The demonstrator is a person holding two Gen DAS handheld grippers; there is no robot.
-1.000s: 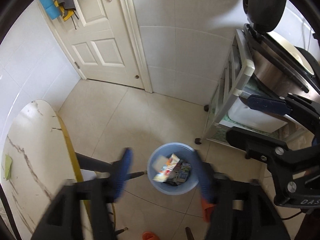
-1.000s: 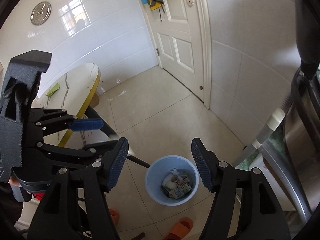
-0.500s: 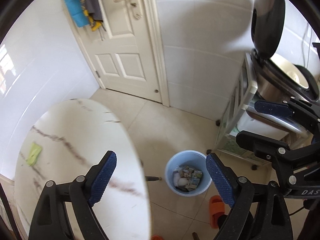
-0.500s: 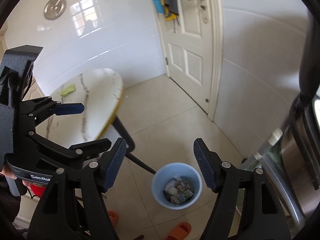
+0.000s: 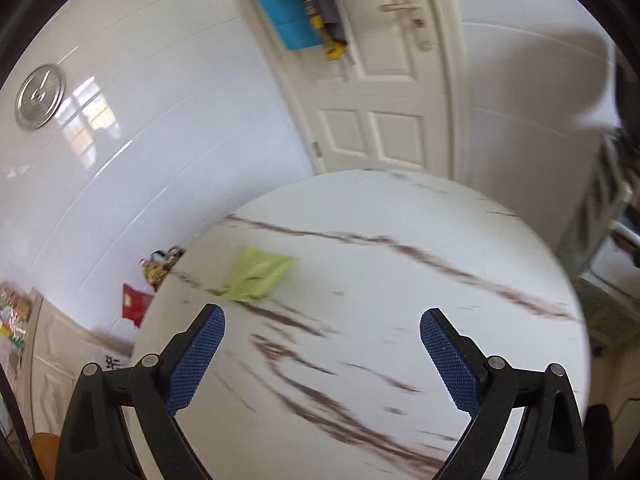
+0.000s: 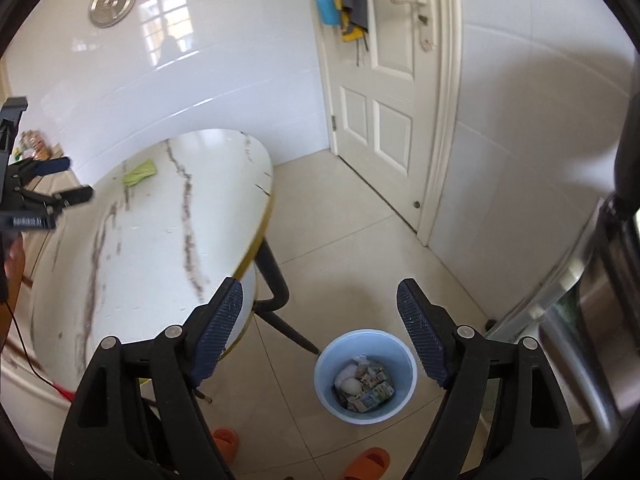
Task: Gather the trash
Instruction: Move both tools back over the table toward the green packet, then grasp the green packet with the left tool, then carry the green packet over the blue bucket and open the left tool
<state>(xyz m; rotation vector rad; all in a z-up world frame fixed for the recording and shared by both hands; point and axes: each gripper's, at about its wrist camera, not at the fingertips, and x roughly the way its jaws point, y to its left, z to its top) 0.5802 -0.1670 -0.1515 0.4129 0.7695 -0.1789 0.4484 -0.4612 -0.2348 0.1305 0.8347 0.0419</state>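
Left gripper (image 5: 320, 354) swung from the bin to the table, both grippers empty.

A second ago it hung above the round blue plastic trash bin (image 6: 365, 376); now it faces the white marble-patterned table (image 5: 400, 280), jaws opening, nothing between them, near a crumpled green wrapper (image 5: 260, 275). The right gripper (image 6: 320, 332) hovers above the bin, jaws likewise opening and empty.

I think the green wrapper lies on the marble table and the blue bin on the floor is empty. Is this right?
Not quite. The blue bin already holds trash, as the right wrist view shows. The green wrapper does lie on the marble table.
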